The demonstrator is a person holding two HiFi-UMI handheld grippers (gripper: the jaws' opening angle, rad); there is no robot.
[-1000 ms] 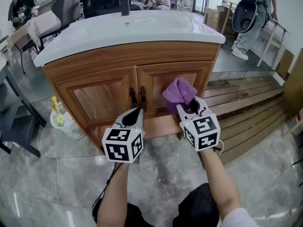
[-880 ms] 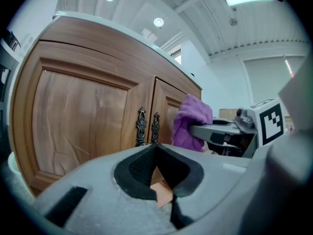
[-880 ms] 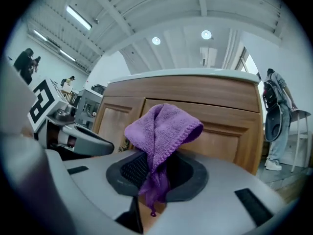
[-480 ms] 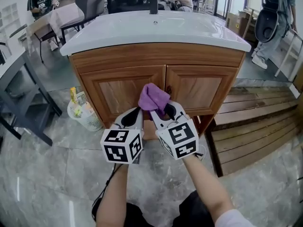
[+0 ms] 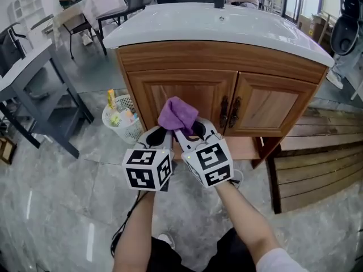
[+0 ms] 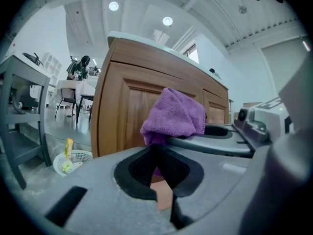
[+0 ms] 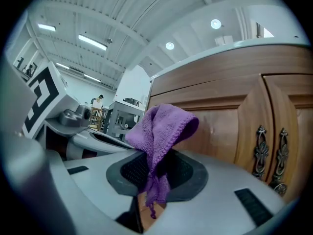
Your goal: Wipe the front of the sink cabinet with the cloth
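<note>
Purple cloth (image 5: 177, 114) is clamped in the right gripper (image 5: 191, 131), just ahead at the sink cabinet (image 5: 266, 103)'s left door (image 5: 148, 98). It was at the right door a second ago. The left gripper (image 5: 158, 136) is held alongside, jaws together and empty.

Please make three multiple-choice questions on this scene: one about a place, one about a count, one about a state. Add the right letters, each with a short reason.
1. Where does the white plastic mesh basket stand?
A. on the grey floor, at the left of the brown wooden sink cabinet in the head view
B. on top of the cabinet
C. inside the cabinet

2. How many dark ornate metal handles show on the cabinet front?
A. one
B. two
C. four

3. What is the state of the right gripper?
A. open and empty
B. shut on the purple fluffy cloth
C. shut on a handle

Answers: 1 A, the basket sits on the floor beside the cabinet. 2 B, two handles hang side by side at the middle. 3 B, the cloth is pinched between its jaws.
</note>
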